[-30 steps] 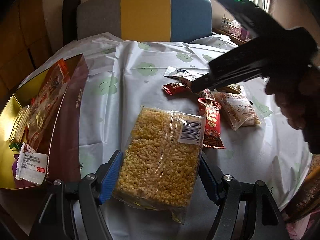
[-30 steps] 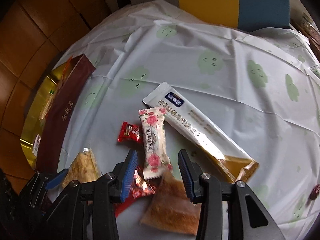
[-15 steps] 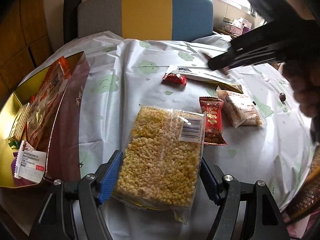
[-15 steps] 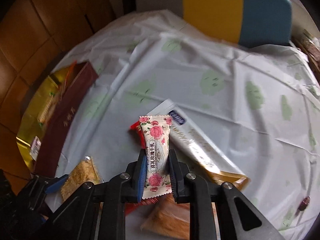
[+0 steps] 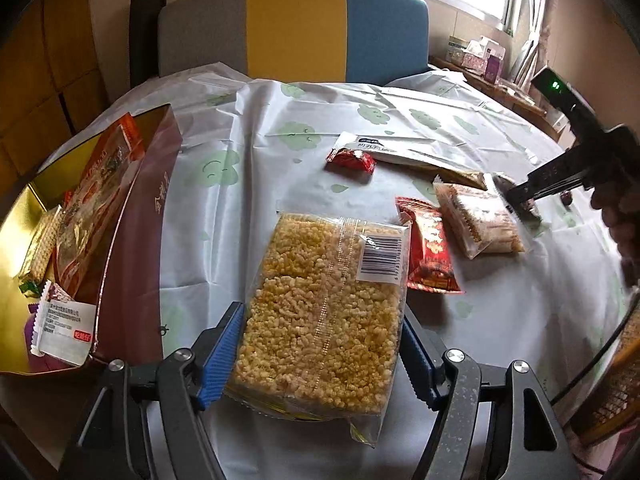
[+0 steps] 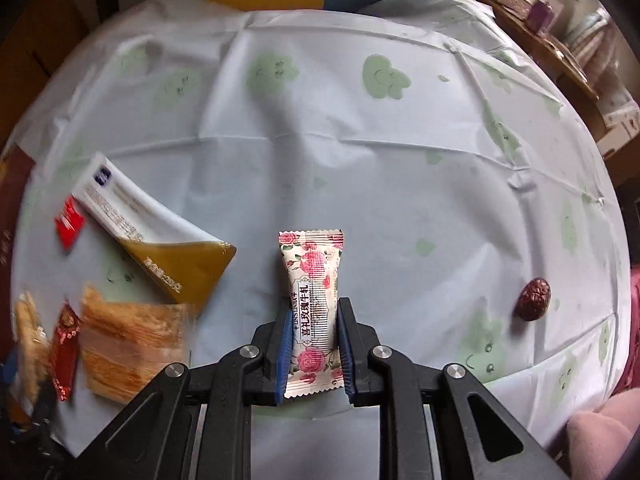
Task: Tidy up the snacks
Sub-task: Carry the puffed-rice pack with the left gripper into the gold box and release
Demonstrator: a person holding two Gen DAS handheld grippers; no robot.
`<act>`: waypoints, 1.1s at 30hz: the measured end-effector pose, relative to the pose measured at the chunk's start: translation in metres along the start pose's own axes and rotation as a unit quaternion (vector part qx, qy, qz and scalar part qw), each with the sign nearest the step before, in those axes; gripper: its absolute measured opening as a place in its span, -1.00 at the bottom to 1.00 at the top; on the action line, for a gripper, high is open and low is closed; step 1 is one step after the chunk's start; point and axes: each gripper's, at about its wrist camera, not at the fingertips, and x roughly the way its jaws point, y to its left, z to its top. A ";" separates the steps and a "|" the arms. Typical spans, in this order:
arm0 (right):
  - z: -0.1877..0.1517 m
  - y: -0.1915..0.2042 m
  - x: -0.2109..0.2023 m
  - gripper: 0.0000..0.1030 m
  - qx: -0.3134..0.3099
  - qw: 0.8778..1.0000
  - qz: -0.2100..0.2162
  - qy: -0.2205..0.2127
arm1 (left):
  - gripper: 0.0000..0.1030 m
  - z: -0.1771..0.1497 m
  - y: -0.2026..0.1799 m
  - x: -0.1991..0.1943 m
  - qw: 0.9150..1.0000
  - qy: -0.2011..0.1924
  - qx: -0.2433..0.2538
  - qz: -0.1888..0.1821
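In the left wrist view, a large clear pack of yellow puffed rice (image 5: pixel 324 312) sits between the blue pads of my left gripper (image 5: pixel 320 360), which press on its two long sides. In the right wrist view, my right gripper (image 6: pixel 312 344) is shut on a white rose-print candy bar (image 6: pixel 314 280) and points steeply down at the tablecloth. The left wrist view shows that gripper (image 5: pixel 520 200) low at the right, with a hand behind it. A gold box with a maroon wall (image 5: pixel 136 240) stands at the left and holds several snack packs.
On the cloth lie a small red candy (image 5: pixel 352 160), a long white-and-gold pouch (image 5: pixel 400 152), a red packet (image 5: pixel 430 252) and a clear pastry pack (image 5: pixel 480 220). A dried red date (image 6: pixel 534 298) lies right of the held bar. A striped chair (image 5: pixel 296 28) stands behind the table.
My right gripper closed on the rose-print bar, lifted it off the pile and carried it rightwards over bare cloth. The left gripper and its puffed rice pack stayed put.
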 end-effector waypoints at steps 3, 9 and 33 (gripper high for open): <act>0.001 -0.002 0.001 -0.60 0.009 1.000 0.009 0.001 | 0.38 0.002 0.000 -0.005 1.000 -0.006 -0.005 -0.014; -0.002 -0.008 -0.001 -0.60 0.001 1.000 0.005 -0.001 | 0.38 0.009 -0.004 -0.017 0.999 -0.021 -0.005 -0.037; -0.008 0.013 0.004 -0.60 -0.026 1.000 -0.015 -0.010 | 0.40 0.035 0.205 -0.078 0.957 -0.053 -0.236 0.160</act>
